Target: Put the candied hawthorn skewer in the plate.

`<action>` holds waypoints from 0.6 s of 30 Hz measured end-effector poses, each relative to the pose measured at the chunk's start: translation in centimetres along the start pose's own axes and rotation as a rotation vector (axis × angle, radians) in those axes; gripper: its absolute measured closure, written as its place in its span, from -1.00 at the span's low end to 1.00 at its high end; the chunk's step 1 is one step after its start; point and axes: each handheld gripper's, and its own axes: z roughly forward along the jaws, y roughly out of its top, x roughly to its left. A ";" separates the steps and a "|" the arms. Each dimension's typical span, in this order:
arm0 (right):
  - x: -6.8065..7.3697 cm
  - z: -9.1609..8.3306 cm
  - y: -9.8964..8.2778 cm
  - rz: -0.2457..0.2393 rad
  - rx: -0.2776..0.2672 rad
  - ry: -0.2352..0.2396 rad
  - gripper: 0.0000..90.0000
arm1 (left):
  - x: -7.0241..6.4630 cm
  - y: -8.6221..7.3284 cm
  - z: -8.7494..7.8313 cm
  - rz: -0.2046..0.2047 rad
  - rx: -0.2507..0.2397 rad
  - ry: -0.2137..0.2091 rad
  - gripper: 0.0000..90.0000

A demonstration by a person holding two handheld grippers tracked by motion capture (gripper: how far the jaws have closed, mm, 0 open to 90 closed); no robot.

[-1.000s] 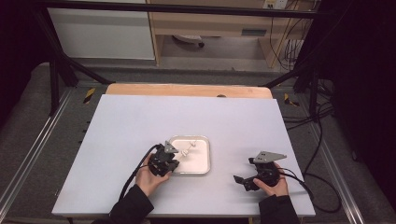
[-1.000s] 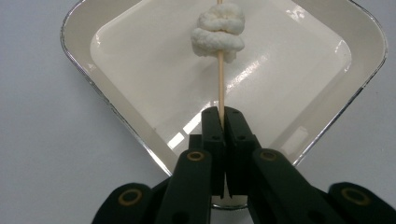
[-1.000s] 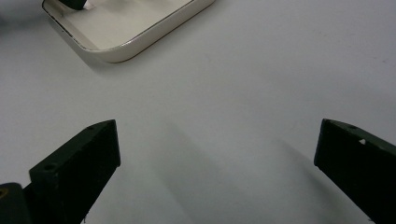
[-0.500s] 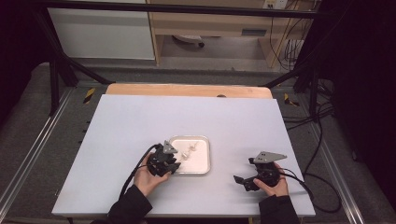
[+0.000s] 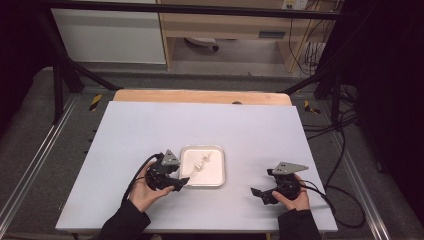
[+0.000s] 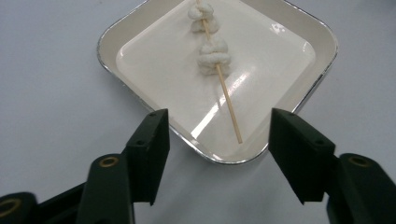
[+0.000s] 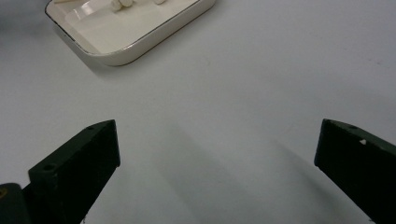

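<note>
A white square tray [image 5: 216, 175] with a metal rim sits on the table's near middle. In it lies a wooden skewer [image 6: 219, 79] threaded with white dough-like lumps [image 6: 213, 55]. My left gripper [image 5: 183, 181] hovers at the tray's near left corner. Its jaws have just been opening and now stand apart. In the left gripper view [image 6: 219, 126] the skewer's bare end lies below and between the jaws, and neither pad touches it. My right gripper [image 5: 256, 192] rests near the table's front right, wide open over bare table [image 7: 219, 144], with the tray [image 7: 140, 42] ahead to its left.
The pale tabletop [image 5: 150, 130] has a wooden strip [image 5: 200, 96] along its far edge. Metal frame rails [image 5: 40, 165] run down both sides. Black cables [image 5: 345, 200] trail off the right edge.
The left gripper has drawn back a little to the left, away from the tray, and its jaws have opened. The skewer stays in the tray. The right gripper has not moved.
</note>
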 end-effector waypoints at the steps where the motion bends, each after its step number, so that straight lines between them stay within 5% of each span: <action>1: 0.0 0.0 0.0 0.003 -0.001 0.001 -0.98 | 0.1 -0.1 -0.3 0.001 -0.004 -0.005 -0.20; 5: 0.0 -0.1 0.0 0.006 -0.003 0.004 -0.98 | 0.8 -0.9 -1.3 0.008 -0.011 -0.015 -0.40; 10: 0.0 -0.1 0.0 0.009 -0.002 0.003 -0.98 | 2.0 -2.5 -2.2 -0.030 -0.027 -0.006 -0.62; 18: 0.0 -0.1 0.0 0.011 0.000 0.002 -0.98 | 3.5 -5.9 -3.0 -0.078 -0.039 0.026 -0.75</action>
